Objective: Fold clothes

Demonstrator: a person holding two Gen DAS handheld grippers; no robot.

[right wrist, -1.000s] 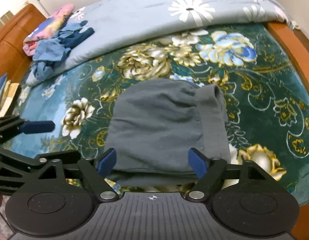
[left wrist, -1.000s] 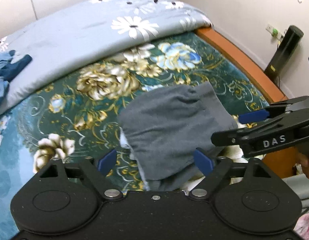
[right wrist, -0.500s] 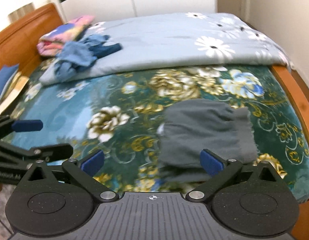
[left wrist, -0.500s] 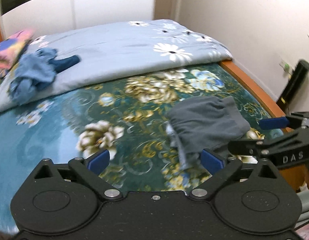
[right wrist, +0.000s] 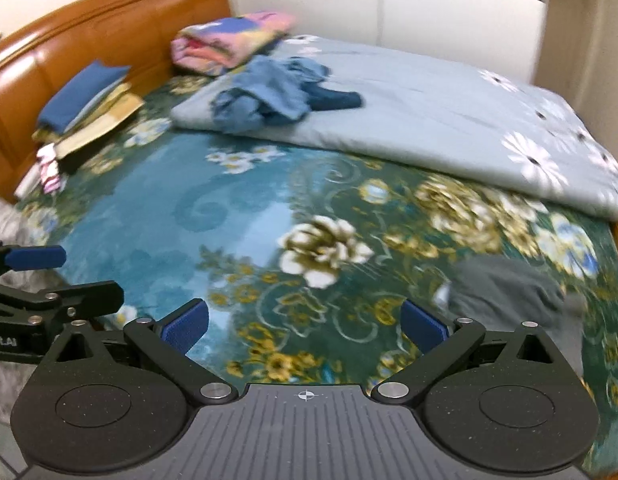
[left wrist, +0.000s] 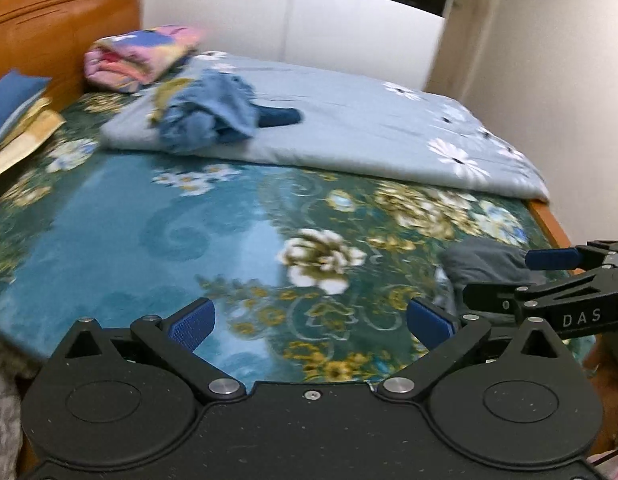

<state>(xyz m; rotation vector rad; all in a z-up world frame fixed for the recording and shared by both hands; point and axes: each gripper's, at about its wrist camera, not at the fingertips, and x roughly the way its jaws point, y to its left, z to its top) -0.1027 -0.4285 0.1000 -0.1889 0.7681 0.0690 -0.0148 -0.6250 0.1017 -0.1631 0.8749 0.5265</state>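
Note:
A folded grey garment (right wrist: pixel 513 292) lies flat on the floral bedspread near the bed's right edge; in the left wrist view the grey garment (left wrist: pixel 485 264) is partly hidden behind the other gripper. A crumpled heap of blue clothes (left wrist: pixel 213 112) (right wrist: pixel 277 92) rests on the pale quilt far back. My left gripper (left wrist: pixel 311 320) is open and holds nothing, hovering above the near bedspread left of the grey garment. My right gripper (right wrist: pixel 305 326) is likewise open and empty, with the grey garment off to its right.
A pale blue daisy quilt (right wrist: pixel 449 120) covers the far side of the bed. A pink folded blanket (right wrist: pixel 229 40) and a stack of folded items (right wrist: pixel 89 104) sit by the orange headboard (right wrist: pixel 89 40). Teal bedspread (left wrist: pixel 149 232) spreads between the grippers and the quilt.
Both grippers have pulled back from the grey garment and swung left. The garment now lies at the right edge of both views, and the headboard end of the bed has come into view.

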